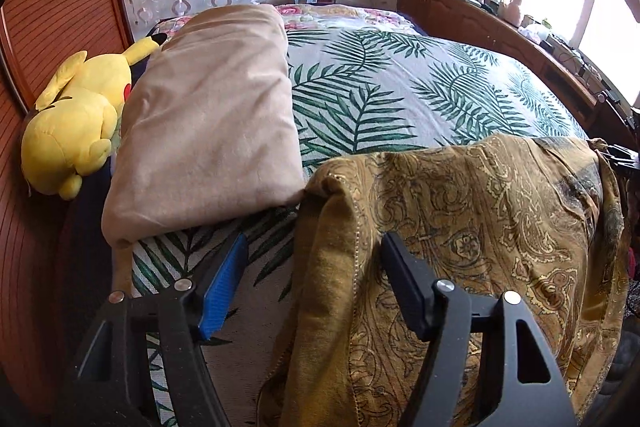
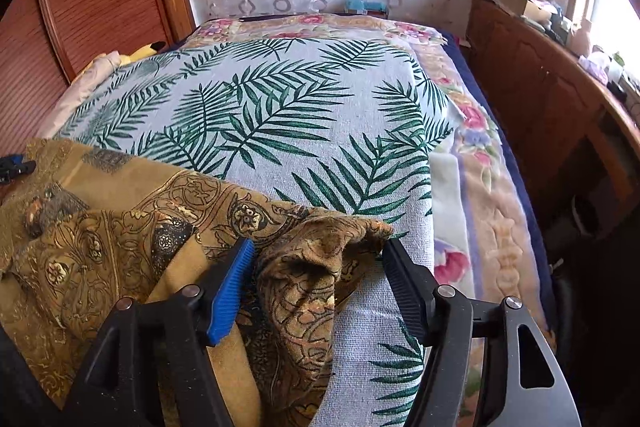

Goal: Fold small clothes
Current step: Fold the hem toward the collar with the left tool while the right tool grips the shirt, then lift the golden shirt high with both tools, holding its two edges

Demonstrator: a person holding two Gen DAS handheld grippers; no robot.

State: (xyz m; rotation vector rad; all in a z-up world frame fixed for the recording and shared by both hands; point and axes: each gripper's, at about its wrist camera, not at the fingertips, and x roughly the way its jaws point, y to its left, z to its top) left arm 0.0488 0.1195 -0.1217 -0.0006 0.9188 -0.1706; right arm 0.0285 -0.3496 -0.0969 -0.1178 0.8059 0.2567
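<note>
A small brown-gold paisley garment (image 1: 480, 219) lies on the near part of the palm-leaf bed cover (image 1: 400, 87). My left gripper (image 1: 314, 247) is open, its fingers either side of the garment's raised left corner. In the right wrist view the same garment (image 2: 120, 227) lies at the lower left. My right gripper (image 2: 320, 251) is open around the garment's bunched right corner (image 2: 320, 255), which stands up between the blue pad (image 2: 232, 287) and the black finger (image 2: 404, 287).
A folded beige cloth (image 1: 208, 123) lies left of the garment, with a yellow plush toy (image 1: 76, 123) beside it against the wooden wardrobe (image 1: 44, 27). A floral blanket (image 2: 472, 187) runs along the bed's right side. A wooden cabinet (image 2: 540, 99) with clutter stands under the window.
</note>
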